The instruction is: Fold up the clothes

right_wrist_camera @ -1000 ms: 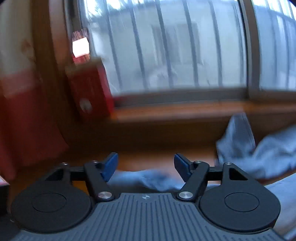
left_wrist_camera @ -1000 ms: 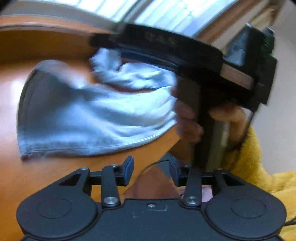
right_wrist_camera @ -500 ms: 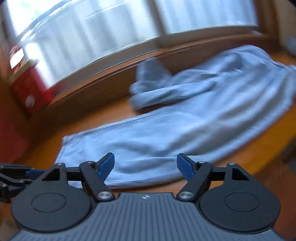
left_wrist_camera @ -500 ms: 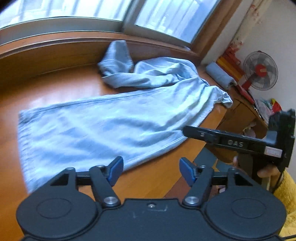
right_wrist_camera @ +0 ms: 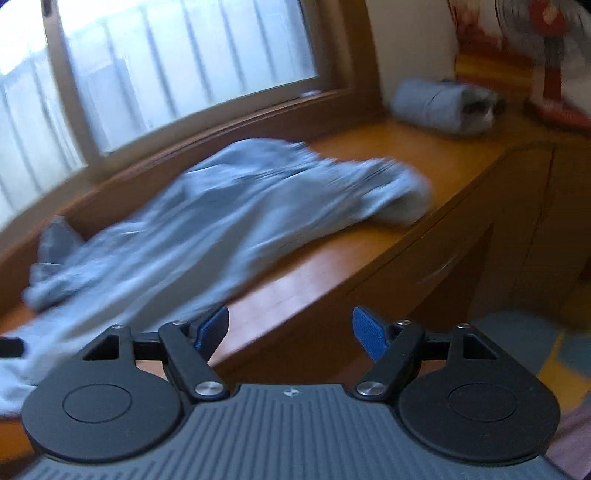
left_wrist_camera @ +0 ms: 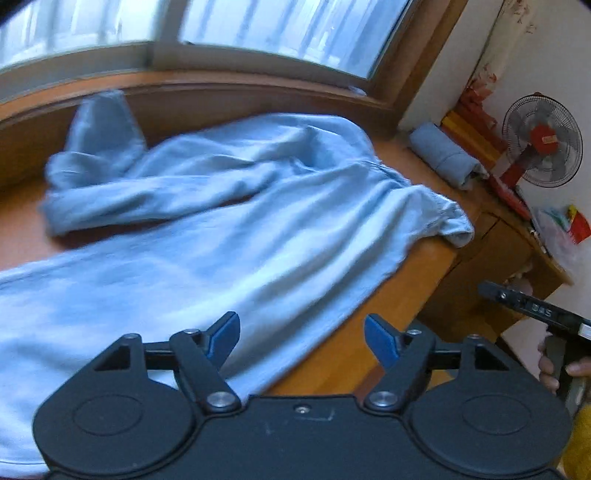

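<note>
Wooden counter (left_wrist_camera: 417,280) under a window (left_wrist_camera: 258,26); pale blue garment (left_wrist_camera: 229,236) lies spread and creased on it, long axis from near-left to far-right, bunched end at the counter's right edge, one part folded back toward the sill. Left tongs (left_wrist_camera: 301,338) have just been opening, now wide, nothing between them, hovering above the garment's near edge; right tongs (right_wrist_camera: 290,334) wide and empty too; writing on the right tool in the left view too blurred to read.
</note>
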`<state>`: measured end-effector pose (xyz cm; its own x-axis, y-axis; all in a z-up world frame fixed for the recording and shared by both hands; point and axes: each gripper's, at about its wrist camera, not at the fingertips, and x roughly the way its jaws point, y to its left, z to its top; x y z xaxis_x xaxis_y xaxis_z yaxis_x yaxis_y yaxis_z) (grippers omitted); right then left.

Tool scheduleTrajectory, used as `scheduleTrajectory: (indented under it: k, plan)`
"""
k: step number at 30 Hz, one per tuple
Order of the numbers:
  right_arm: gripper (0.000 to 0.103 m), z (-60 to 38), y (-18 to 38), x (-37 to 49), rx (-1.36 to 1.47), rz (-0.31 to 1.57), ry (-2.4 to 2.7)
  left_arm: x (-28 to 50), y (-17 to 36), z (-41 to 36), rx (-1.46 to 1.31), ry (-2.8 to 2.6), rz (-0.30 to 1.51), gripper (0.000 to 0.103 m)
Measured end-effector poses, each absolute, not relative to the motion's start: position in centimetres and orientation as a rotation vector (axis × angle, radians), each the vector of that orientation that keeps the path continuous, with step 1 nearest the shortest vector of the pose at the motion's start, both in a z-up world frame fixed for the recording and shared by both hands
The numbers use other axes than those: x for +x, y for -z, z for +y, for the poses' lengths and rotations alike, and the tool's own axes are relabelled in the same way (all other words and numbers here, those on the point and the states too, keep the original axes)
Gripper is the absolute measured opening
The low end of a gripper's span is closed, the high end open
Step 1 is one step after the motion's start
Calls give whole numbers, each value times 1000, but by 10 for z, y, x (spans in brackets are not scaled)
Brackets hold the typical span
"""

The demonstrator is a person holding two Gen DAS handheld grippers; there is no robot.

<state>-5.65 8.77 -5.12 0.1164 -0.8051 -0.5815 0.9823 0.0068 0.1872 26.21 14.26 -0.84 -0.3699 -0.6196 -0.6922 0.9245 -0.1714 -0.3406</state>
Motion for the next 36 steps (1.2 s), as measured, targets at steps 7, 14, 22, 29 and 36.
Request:
scheduleTrajectory:
  k: [7,14,22,29,36]
  plan:
    - [77,-1,43,-139,462,483,1435,152,13,81,636,1889,731,72]
    - [77,-79,53,-187,493,556,1327,61,45,4,743,1921,613,72]
    - [14,-130,67,-205,753,537,925,31,65,-36,888,1737,541,26]
    - [10,-233,-45,-173,391,538,676,61,-16,-71,529,1592,579,14]
    - [10,-190,-229,-179,-333,279,526,16,-140,-43,277,1506,332,14]
